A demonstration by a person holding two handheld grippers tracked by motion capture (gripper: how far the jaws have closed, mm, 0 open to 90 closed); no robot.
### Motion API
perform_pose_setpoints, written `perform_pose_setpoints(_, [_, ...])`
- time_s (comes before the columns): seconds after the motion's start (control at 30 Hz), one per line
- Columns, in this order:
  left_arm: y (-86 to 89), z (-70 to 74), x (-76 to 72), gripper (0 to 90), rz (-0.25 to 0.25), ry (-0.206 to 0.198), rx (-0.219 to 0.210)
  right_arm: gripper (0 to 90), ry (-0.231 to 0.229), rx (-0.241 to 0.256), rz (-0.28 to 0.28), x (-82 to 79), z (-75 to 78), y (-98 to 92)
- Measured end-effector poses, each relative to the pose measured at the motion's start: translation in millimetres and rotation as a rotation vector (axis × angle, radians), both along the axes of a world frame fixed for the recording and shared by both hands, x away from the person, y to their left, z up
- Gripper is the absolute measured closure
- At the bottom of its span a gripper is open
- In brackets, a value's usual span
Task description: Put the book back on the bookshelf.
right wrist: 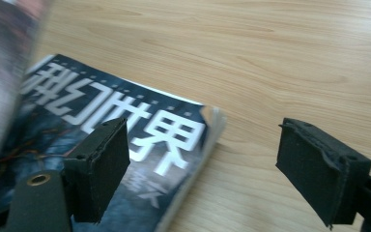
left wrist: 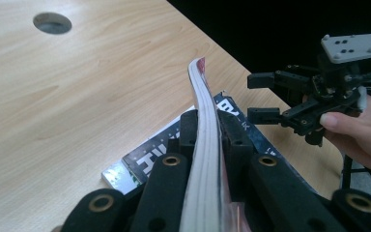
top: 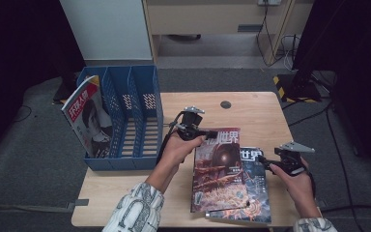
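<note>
Left hand-held gripper (left wrist: 207, 140) clamps red magazine (top: 218, 169) top edge | right hand-held gripper (right wrist: 203, 169) spread over blue magazine (right wrist: 125, 145) corner

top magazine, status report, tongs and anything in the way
Left tongs shut on top magazine, edge lifted. Right tongs open, over the lower magazine. File rack to the left, one magazine already in it; path looks clear.

Three magazines: one white-and-red magazine (top: 84, 113) stands in the left slot of the blue plastic three-slot file rack (top: 140, 104), one reddish-covered magazine (top: 217, 169) and one dark blue-covered magazine (top: 257, 186) lie right of that rack. One rack. Two black two-jaw grippers (top: 207, 133) (top: 266, 163), right of the rack. One light wooden table (top: 251, 104).
</note>
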State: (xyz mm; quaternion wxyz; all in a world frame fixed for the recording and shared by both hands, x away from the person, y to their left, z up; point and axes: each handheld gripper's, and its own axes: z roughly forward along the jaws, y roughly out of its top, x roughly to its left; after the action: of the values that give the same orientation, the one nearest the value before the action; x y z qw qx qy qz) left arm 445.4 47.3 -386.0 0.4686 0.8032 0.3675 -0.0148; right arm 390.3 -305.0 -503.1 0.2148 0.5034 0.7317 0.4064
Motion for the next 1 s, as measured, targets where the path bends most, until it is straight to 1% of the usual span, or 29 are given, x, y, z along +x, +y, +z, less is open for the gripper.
perform_pose_setpoints(0.13, [5.6, 9.7, -1.2, 83.1, 0.010, -0.026, -0.002, 19.4, 0.022, -0.034, -0.035, -0.2, -2.7, -4.9])
perform_pose_setpoints(0.2, [8.7, 15.1, -2.0, 83.3, 0.013, -0.046, -0.003, 19.5, 0.032, -0.046, -0.050, -0.3, -4.1, -6.5])
perform_pose_setpoints(0.3, [12.9, 22.8, -3.3, 83.6, 0.020, -0.074, 0.000, 19.5, 0.045, -0.055, -0.068, -0.5, -5.0, -9.1])
perform_pose_setpoints(0.43, [18.3, 31.5, -4.8, 83.8, 0.032, -0.098, 0.001, 19.4, 0.058, -0.057, -0.088, -0.7, -6.6, -12.2])
perform_pose_setpoints(0.57, [23.4, 37.2, -5.5, 83.8, 0.038, -0.106, 0.006, 19.4, 0.063, -0.055, -0.099, -0.9, -7.2, -13.8])
perform_pose_setpoints(0.7, [28.8, 44.3, -6.7, 83.8, 0.050, -0.120, 0.001, 19.4, 0.064, -0.056, -0.100, -0.8, -7.3, -14.8])
perform_pose_setpoints(0.9, [37.0, 62.1, -9.3, 83.8, 0.072, -0.160, 0.009, 19.2, 0.067, -0.051, -0.111, -1.3, -7.5, -16.3])
perform_pose_setpoints(1.0, [42.3, 70.9, -10.3, 83.8, 0.086, -0.177, 0.000, 19.1, 0.070, -0.051, -0.123, -1.3, -7.9, -17.6])
